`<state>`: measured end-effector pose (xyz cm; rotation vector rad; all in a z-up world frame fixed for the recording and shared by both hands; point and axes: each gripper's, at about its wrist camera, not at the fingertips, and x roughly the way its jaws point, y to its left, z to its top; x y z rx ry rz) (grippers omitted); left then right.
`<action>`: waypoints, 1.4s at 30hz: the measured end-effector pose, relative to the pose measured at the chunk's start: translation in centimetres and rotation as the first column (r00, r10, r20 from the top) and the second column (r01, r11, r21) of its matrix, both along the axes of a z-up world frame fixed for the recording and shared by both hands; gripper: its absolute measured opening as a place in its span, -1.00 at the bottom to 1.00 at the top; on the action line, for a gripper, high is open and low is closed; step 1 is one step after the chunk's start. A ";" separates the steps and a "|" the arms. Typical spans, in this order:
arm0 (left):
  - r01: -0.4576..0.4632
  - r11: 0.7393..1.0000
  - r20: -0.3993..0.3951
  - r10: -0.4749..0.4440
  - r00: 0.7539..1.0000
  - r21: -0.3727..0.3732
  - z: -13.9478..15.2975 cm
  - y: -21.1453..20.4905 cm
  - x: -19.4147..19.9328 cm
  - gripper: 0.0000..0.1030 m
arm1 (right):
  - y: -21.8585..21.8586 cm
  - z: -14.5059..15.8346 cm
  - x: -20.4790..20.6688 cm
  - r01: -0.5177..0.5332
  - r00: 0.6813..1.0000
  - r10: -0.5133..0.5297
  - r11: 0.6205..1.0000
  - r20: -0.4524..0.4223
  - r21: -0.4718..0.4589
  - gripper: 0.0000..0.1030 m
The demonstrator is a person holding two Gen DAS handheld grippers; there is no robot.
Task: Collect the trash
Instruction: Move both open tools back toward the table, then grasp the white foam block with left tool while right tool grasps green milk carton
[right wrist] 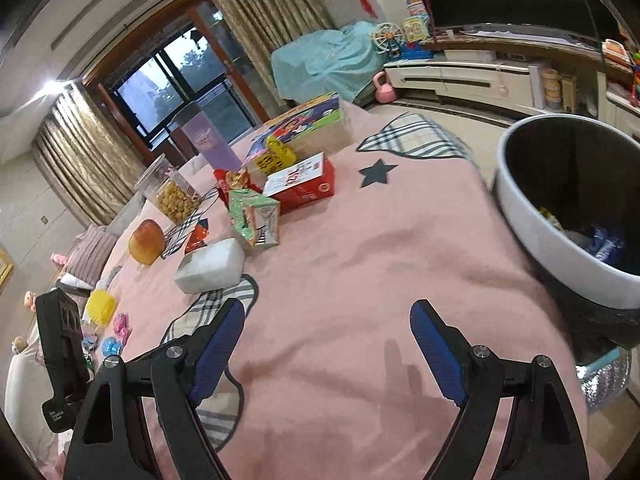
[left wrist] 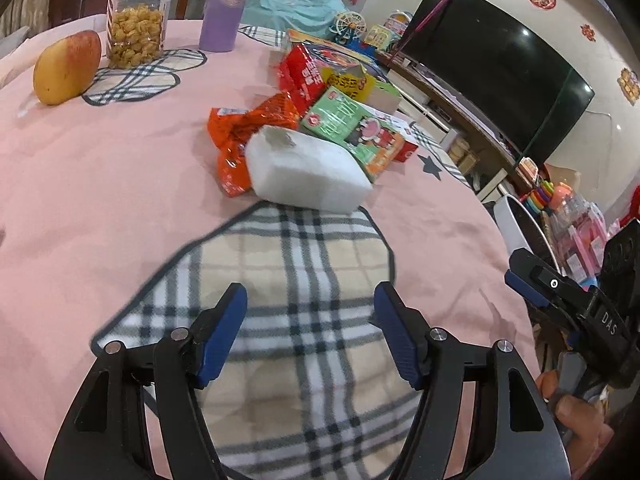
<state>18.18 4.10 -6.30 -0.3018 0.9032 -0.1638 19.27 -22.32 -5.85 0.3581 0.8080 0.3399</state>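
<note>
A white foam block [left wrist: 306, 172] lies on the pink tablecloth, with an orange wrapper [left wrist: 248, 136], a green carton [left wrist: 352, 130] and a red box [left wrist: 302, 74] behind it. My left gripper [left wrist: 310, 300] is open and empty above a plaid patch, short of the block. My right gripper [right wrist: 328, 320] is open and empty over the cloth. The block [right wrist: 210, 266], green carton [right wrist: 254, 216] and red box [right wrist: 304, 184] lie ahead to its left. A white bin [right wrist: 560, 248] with wrappers inside stands at the table's right edge.
A mango [left wrist: 66, 66], a snack jar [left wrist: 136, 20] and a purple cup [left wrist: 224, 4] stand at the far left. A picture box [right wrist: 308, 124] lies at the far edge. A TV [left wrist: 492, 72] and toys are beyond the table on the right.
</note>
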 end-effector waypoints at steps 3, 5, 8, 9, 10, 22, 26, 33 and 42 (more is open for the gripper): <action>0.012 1.000 0.000 -0.012 1.000 0.015 0.1 0.6 0.8 0.34 | 0.9 -0.5 0.8 -0.023 1.000 0.023 1.000 -0.016 0.006 0.68; 0.034 0.999 0.001 -0.034 0.999 0.035 0.2 0.9 1.5 0.35 | 1.4 -0.8 1.4 -0.037 0.999 0.037 0.999 -0.026 0.008 0.68; 0.071 0.994 0.013 -0.072 0.997 0.079 0.5 1.1 2.5 0.36 | 2.2 -1.2 2.4 -0.058 0.998 0.059 0.998 -0.037 0.014 0.68; 0.085 0.993 0.016 -0.086 0.996 0.088 0.6 1.2 2.8 0.38 | 2.5 -1.3 2.7 -0.065 0.997 0.066 0.998 -0.040 0.017 0.68; 0.108 0.989 0.017 -0.110 0.994 0.102 0.7 1.3 3.4 0.39 | 2.8 -1.4 3.1 -0.074 0.996 0.075 0.997 -0.041 0.021 0.68; 0.280 0.931 0.041 -0.296 0.954 0.233 0.9 0.9 7.3 0.50 | 5.4 -1.4 8.4 -0.147 0.988 0.149 0.988 -0.039 0.046 0.68; 0.309 0.927 0.045 -0.325 0.945 0.213 0.7 1.0 8.0 0.50 | 6.5 -1.7 10.3 -0.168 0.984 0.170 0.985 -0.046 0.045 0.67; 0.356 0.912 0.047 -0.372 0.927 0.201 0.1 0.1 8.0 0.00 | 7.7 -2.4 13.0 -0.190 0.979 0.195 0.978 -0.061 0.083 0.33; 0.329 0.927 0.078 -0.347 0.935 0.181 0.9 -0.6 5.4 -0.59 | 7.0 -1.7 11.1 -0.192 0.980 0.195 0.978 -0.037 0.081 -0.37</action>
